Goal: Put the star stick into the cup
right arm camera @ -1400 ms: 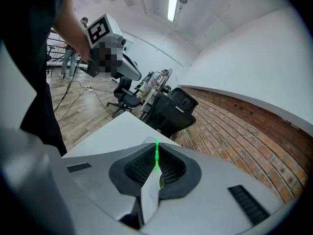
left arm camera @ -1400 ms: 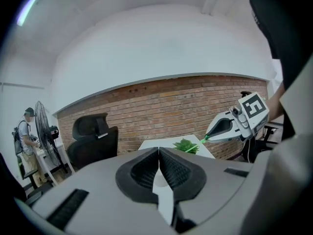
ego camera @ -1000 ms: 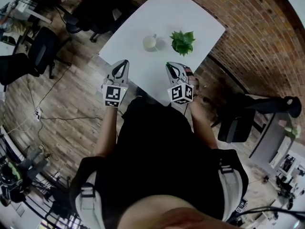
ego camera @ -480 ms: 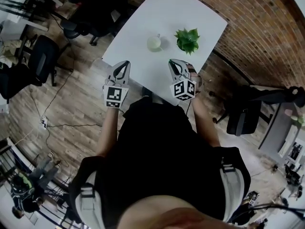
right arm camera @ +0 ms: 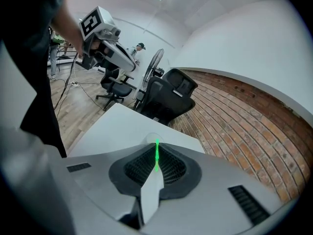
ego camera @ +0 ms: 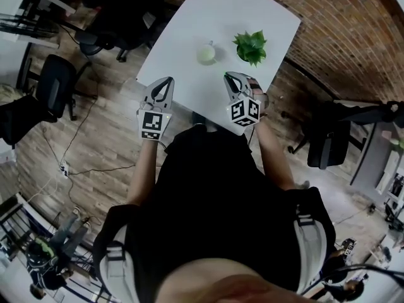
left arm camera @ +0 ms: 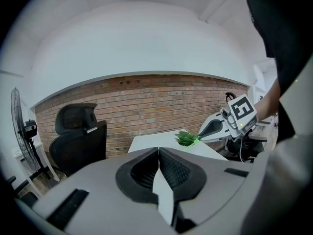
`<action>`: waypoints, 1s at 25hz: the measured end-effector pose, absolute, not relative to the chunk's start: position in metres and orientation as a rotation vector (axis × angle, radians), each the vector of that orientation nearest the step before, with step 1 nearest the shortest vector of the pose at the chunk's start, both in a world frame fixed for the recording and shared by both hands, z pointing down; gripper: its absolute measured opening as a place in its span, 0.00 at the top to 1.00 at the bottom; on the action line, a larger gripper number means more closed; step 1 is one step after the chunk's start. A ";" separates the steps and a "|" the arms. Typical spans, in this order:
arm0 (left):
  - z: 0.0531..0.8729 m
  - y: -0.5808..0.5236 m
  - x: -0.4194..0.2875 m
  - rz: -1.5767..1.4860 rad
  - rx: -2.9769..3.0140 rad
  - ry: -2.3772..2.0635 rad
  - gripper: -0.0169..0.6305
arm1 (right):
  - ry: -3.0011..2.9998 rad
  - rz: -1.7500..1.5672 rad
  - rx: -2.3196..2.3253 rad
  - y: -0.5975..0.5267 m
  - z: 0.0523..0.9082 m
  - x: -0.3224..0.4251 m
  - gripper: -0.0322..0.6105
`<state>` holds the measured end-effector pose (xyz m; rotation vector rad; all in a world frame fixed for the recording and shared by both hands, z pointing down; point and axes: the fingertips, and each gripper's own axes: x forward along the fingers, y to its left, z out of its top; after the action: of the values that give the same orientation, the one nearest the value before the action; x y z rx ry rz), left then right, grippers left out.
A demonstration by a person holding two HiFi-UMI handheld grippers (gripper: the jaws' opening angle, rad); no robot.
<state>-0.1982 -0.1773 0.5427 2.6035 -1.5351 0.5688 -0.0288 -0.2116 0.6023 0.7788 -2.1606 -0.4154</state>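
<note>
Surface: white table [ego camera: 243,5] with rounded corners. It carries two things only, a pale cup [ego camera: 206,53] and a small green potted plant [ego camera: 250,46]. They sit close together but do not touch, toward the middle of the top.

Room: a red brick wall [left arm camera: 146,104] runs along one side of the table, and a wood-plank floor [ego camera: 95,131] lies on the others. Black office chairs [ego camera: 53,84] stand off to the left in the head view. One high-backed black chair [right arm camera: 168,99] is at the far end of the table, by the wall. A standing fan [right arm camera: 155,62] is behind that chair. A cable [ego camera: 82,163] trails across the planks. A person [right arm camera: 140,47] stands far back, too small to tell more.

Right gripper [ego camera: 231,76]: over the near edge of the table, jaws pinched on the star stick [right arm camera: 156,153] — a thin green rod upright between the ribbed pads. Its star end cannot be made out. The cup's rim shows just past the jaw tips in the right gripper view. The stick is outside the cup and apart from it.

Left gripper [ego camera: 167,81]: jaws pressed together with nothing between them — held over the table's near left edge, roughly level with the right gripper and well apart from it.
</note>
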 end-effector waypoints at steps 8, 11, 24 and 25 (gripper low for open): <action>0.544 -0.190 -0.199 0.574 2.638 -1.489 0.94 | -2.135 -0.388 0.812 -0.219 0.611 -0.033 0.93; 0.544 -0.194 -0.200 0.574 2.647 -1.484 0.94 | -2.131 -0.403 0.813 -0.226 0.619 -0.034 0.93; 0.548 -0.197 -0.213 0.568 2.632 -1.502 0.94 | -2.109 -0.374 0.804 -0.232 0.626 -0.046 0.91; 0.548 -0.197 -0.215 0.567 2.630 -1.504 0.94 | -2.107 -0.374 0.802 -0.232 0.626 -0.047 0.91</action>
<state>-0.2146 -0.1970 0.5480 2.6299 -1.5044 0.5673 -0.0469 -0.2322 0.6264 0.8019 -2.1070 -0.3742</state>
